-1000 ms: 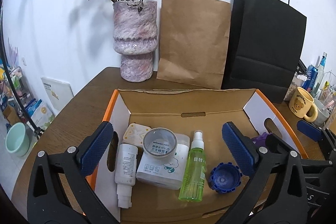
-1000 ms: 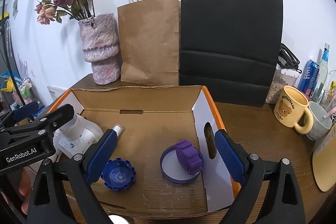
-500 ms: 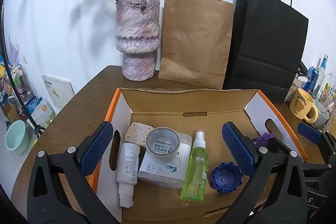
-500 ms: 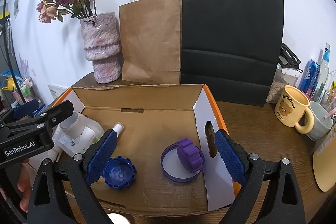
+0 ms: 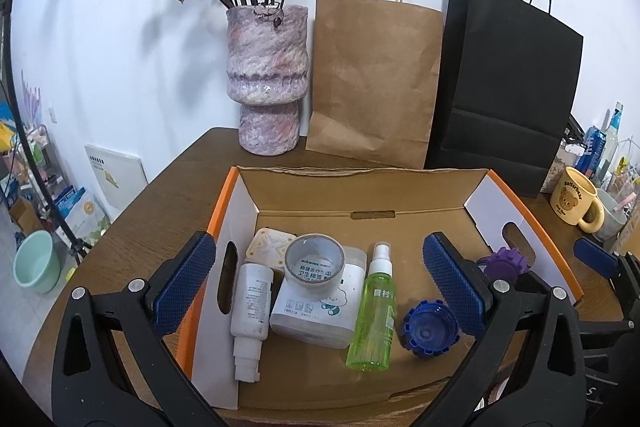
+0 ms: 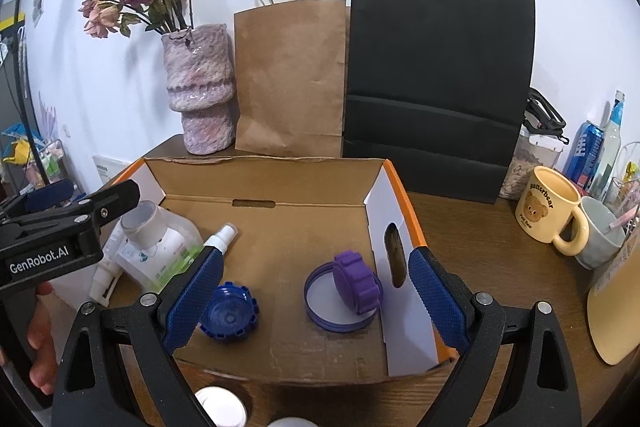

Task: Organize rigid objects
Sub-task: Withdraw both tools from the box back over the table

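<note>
An open cardboard box [image 5: 360,187] with orange edges holds a white bottle [image 5: 250,311], a cream square piece [image 5: 268,247], a grey tape roll [image 5: 314,259] on a white cotton-swab box [image 5: 316,315], a green spray bottle [image 5: 374,311], a blue cap [image 5: 430,327] and a purple gear-shaped cap [image 6: 358,283] on a purple ring lid [image 6: 332,307]. My left gripper [image 5: 320,287] is open and empty above the box's left half. My right gripper [image 6: 316,303] is open and empty above the right half, with the box [image 6: 260,179] below it.
A pink vase [image 5: 268,83] of dried roses, a brown paper bag [image 5: 372,83] and a black paper bag [image 5: 504,87] stand behind the box. A yellow bear mug [image 6: 548,207], a grey cup [image 6: 600,239] and a can [image 6: 586,151] stand right. White lids [image 6: 220,407] lie near the front edge.
Both views have shifted slightly; the left gripper has pulled back and up a little from the box. Both grippers stay open. Nothing in the box has moved.
</note>
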A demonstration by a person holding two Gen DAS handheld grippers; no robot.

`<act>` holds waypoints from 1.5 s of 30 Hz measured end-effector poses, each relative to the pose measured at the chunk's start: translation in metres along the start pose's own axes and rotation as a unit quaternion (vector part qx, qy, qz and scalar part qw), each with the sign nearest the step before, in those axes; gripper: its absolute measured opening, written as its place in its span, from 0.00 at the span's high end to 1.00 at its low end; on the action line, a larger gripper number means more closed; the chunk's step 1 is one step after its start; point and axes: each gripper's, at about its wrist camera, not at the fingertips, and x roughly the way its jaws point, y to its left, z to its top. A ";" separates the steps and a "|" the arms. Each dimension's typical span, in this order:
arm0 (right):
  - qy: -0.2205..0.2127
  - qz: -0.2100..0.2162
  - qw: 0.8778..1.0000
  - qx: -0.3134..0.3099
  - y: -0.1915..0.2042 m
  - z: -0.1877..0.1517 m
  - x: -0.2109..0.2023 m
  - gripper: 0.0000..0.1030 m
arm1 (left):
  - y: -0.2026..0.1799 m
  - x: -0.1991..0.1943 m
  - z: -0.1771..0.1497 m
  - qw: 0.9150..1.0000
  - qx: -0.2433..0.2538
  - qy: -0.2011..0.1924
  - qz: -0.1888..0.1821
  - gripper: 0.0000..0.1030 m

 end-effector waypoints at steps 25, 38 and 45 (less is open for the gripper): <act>-0.019 0.001 1.000 -0.001 0.002 -0.025 -0.053 0.06 | 0.000 -0.048 -0.021 1.000 0.008 -0.012 -0.008 0.00; -0.025 0.001 1.000 0.002 0.005 -0.050 -0.091 0.06 | -0.001 -0.079 -0.042 1.000 0.013 -0.009 -0.017 0.00; -0.021 0.008 1.000 -0.004 0.010 -0.066 -0.106 0.06 | -0.004 -0.097 -0.056 0.999 0.019 -0.010 -0.028 0.00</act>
